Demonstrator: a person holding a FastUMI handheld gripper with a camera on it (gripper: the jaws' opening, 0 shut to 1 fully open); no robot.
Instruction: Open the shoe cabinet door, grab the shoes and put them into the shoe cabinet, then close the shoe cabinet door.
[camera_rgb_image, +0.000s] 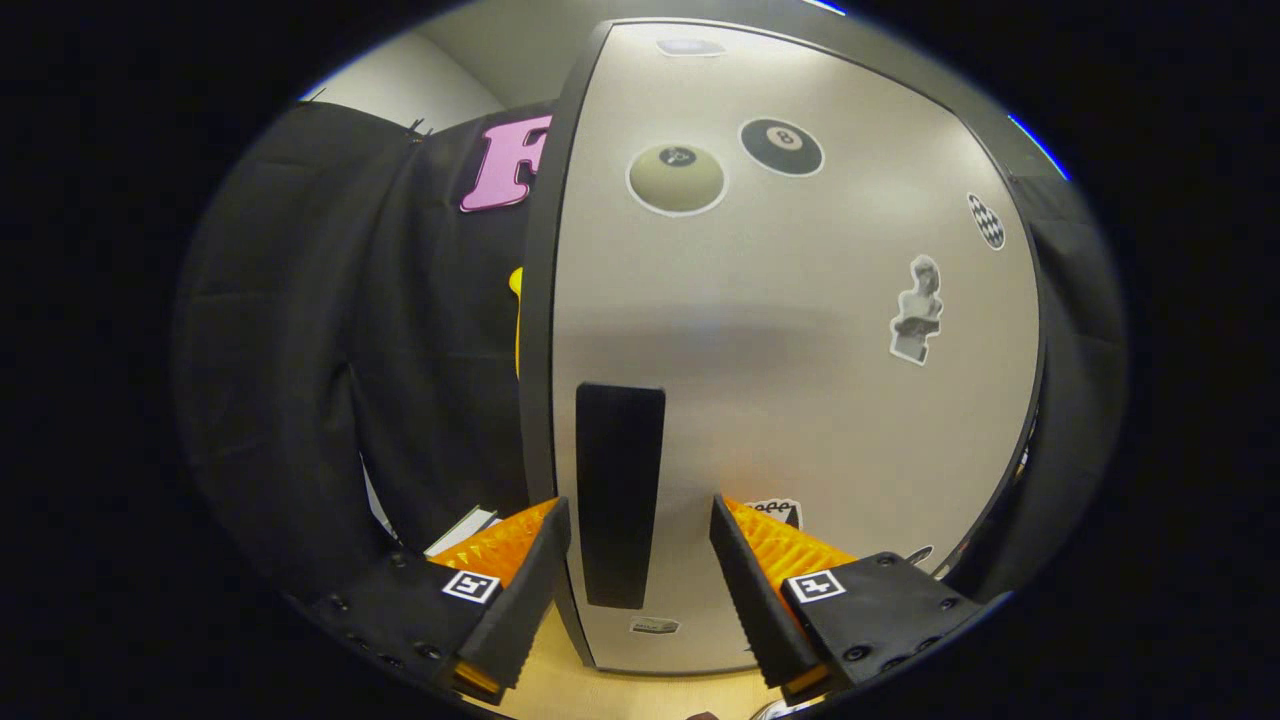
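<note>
Facing the gripper (640, 520) (fingers apart), a closed, stickered cabinet door (800, 400).

The cabinet door (800, 400) hides the cabinet's inside. Beside its handle (620, 495), the small sticker (655, 626) is too blurred to make out.

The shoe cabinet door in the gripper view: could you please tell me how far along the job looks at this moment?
Nothing looks done yet: the shoe cabinet door appears shut, its pale stickered face square to the camera. In hand: the gripper is open, its fingers either side of the dark vertical handle, not pressing on it. Still left: pulling the door open, fetching the shoes, putting them inside, and closing it.
</note>
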